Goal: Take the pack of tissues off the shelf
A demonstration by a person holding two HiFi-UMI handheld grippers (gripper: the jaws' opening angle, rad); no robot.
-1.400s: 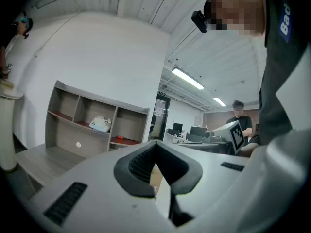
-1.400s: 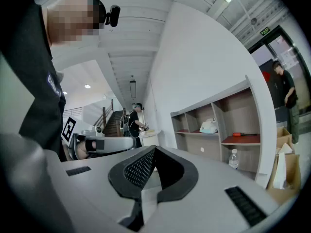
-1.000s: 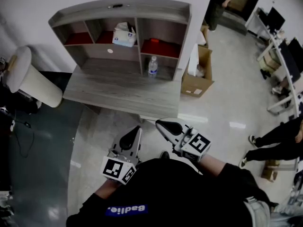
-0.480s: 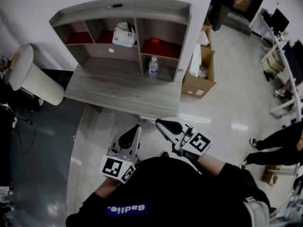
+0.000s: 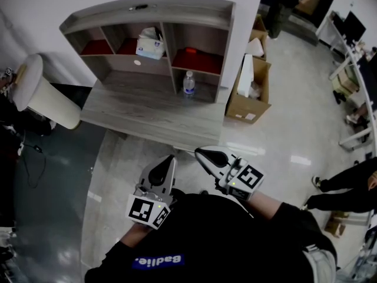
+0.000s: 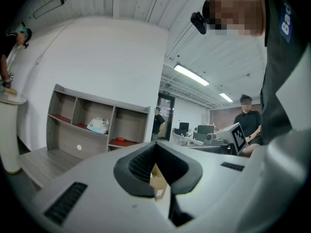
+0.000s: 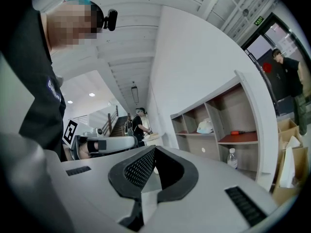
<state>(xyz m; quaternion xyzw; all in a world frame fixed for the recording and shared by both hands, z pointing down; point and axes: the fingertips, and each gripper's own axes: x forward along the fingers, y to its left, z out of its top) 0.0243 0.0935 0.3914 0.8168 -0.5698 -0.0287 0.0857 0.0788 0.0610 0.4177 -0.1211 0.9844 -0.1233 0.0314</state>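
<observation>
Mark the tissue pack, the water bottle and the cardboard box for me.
tissue pack (image 5: 149, 45): head view, top face.
water bottle (image 5: 188, 84): head view, mid body.
cardboard box (image 5: 241, 106): head view, front wall.

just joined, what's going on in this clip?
A person faces a grey wooden desk shelf, a gripper in each hand. The left gripper and right gripper are shut, empty, held near the body. The white pack of tissues sits untouched in the upper middle compartment, well beyond both.

A water bottle (image 5: 189, 82) stands on the desk (image 5: 147, 114); beside it, a cardboard box (image 5: 244, 108), perhaps holding papers.
</observation>
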